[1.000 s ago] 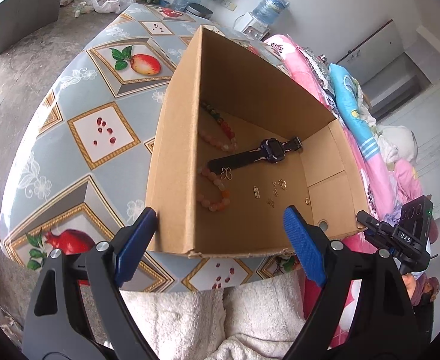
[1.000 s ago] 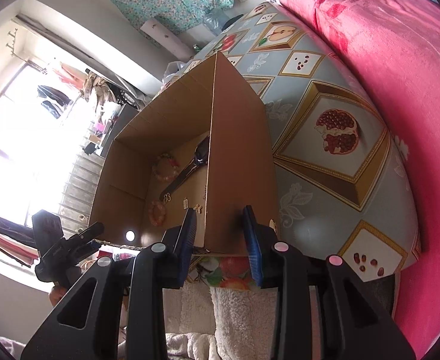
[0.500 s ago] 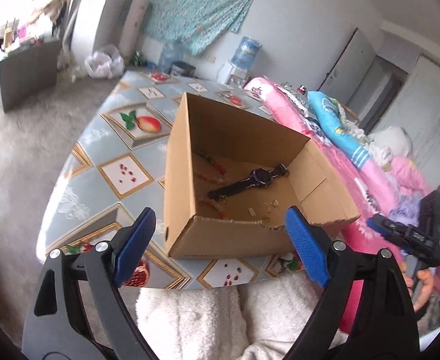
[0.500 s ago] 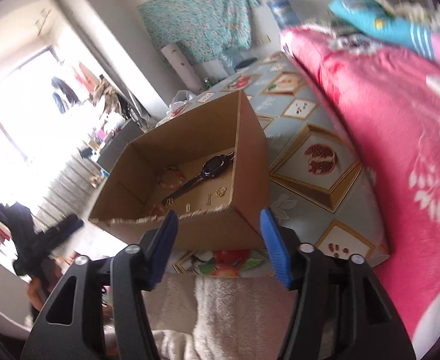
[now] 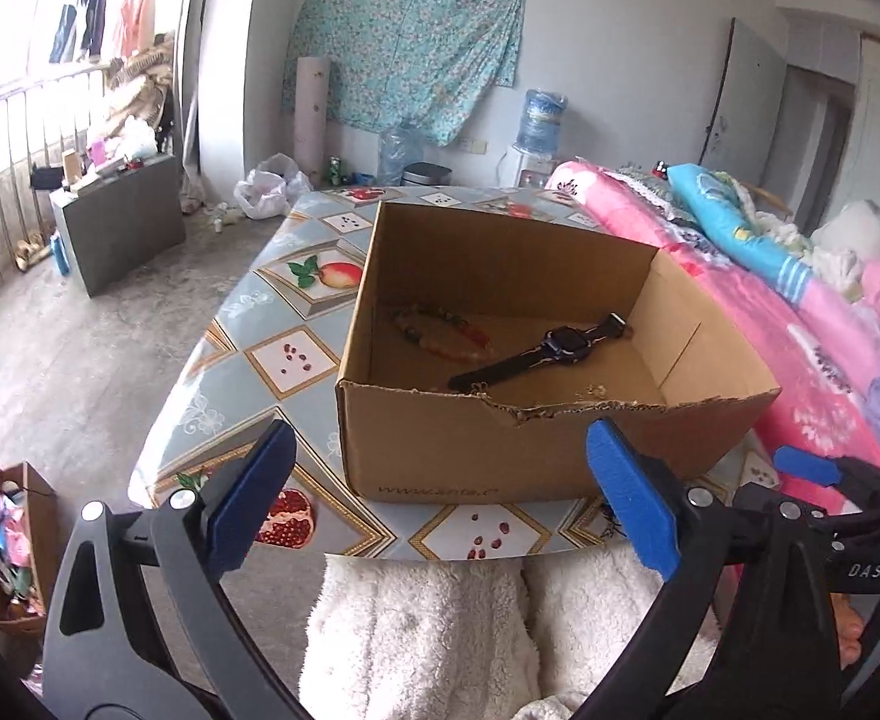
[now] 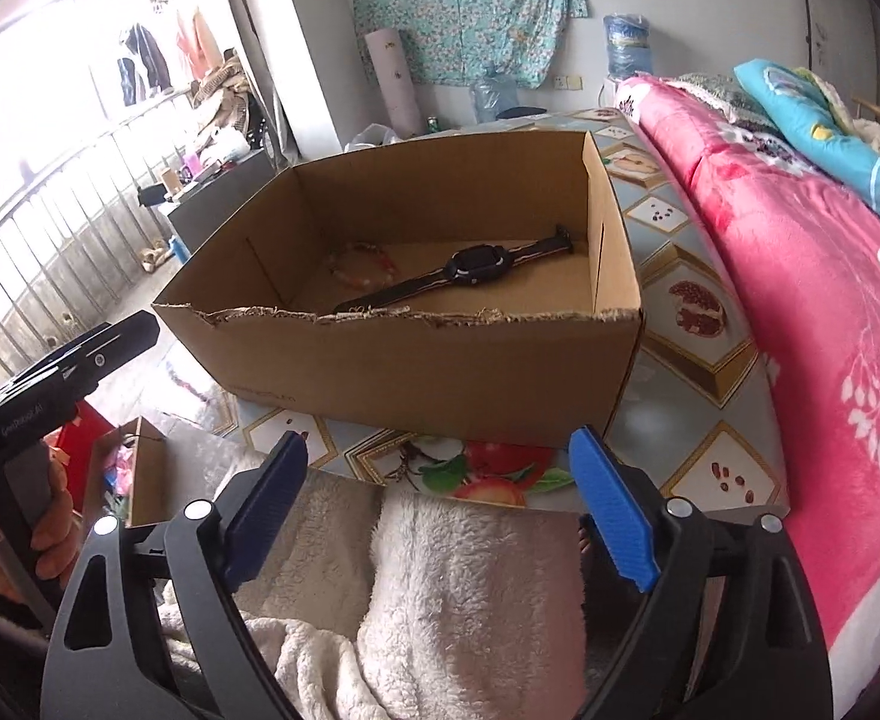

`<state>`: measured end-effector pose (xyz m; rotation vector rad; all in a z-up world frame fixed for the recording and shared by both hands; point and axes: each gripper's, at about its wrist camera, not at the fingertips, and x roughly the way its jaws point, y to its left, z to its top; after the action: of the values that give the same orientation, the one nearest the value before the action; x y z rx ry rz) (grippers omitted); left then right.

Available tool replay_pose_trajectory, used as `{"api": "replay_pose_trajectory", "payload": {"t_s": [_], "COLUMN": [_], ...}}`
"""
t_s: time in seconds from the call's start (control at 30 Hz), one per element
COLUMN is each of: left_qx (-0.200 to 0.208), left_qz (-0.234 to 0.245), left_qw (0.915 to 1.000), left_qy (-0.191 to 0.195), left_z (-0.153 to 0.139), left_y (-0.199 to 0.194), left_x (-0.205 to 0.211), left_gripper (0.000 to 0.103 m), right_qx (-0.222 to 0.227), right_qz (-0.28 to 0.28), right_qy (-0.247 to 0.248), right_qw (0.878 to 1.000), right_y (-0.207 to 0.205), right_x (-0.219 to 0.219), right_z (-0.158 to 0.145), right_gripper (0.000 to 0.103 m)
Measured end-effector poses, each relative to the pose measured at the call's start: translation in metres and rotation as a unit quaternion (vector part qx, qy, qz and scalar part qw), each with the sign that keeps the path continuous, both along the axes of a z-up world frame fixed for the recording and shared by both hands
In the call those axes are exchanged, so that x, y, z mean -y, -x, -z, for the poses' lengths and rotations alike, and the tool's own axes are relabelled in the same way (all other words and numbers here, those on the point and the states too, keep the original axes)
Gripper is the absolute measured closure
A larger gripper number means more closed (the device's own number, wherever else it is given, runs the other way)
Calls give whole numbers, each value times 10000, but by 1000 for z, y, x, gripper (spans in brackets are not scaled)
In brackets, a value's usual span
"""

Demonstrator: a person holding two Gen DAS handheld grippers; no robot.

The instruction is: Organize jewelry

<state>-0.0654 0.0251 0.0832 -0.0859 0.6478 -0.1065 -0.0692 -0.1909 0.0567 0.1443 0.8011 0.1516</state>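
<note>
An open cardboard box [image 5: 499,456] [image 6: 428,372] stands on the patterned table [image 5: 296,354]. Inside lie a black watch [image 5: 559,348] [image 6: 475,267], a beaded bracelet [image 5: 440,330] [image 6: 362,267] and small gold pieces [image 5: 595,389] near the front wall. My left gripper [image 5: 440,498] is open and empty, held back in front of the box's near wall. My right gripper [image 6: 440,498] is open and empty, also in front of the box and below its rim.
A white fleece cloth [image 5: 440,630] [image 6: 469,600] lies under both grippers at the table's near edge. A pink bed [image 6: 799,300] runs along the right. A small box of clutter [image 5: 8,546] sits on the floor at the left.
Both grippers have pulled back and down from over the box to in front of it. The right gripper's jaws have opened wider.
</note>
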Motion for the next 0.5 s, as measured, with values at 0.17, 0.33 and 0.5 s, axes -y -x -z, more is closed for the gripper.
{"api": "replay_pose_trajectory", "payload": {"t_s": [0.17, 0.33, 0.5], "left_qx": [-140, -536, -1060], "left_qz": [-36, -31, -85], "left_qw": [9998, 9978, 9937], "left_qy": [-162, -390, -347], "left_z": [1, 5, 11], "left_y": [-7, -20, -33], "left_x": [5, 11, 18], "left_gripper": [9, 9, 9], "right_qx": [-41, -195, -317], "right_qz": [193, 315, 417], "right_qy": [225, 337, 310], "right_qw": [9996, 9987, 9981], "right_y": [-2, -10, -21], "right_x": [-9, -14, -16], "right_z": [-3, -5, -5], "right_gripper": [10, 8, 7]}}
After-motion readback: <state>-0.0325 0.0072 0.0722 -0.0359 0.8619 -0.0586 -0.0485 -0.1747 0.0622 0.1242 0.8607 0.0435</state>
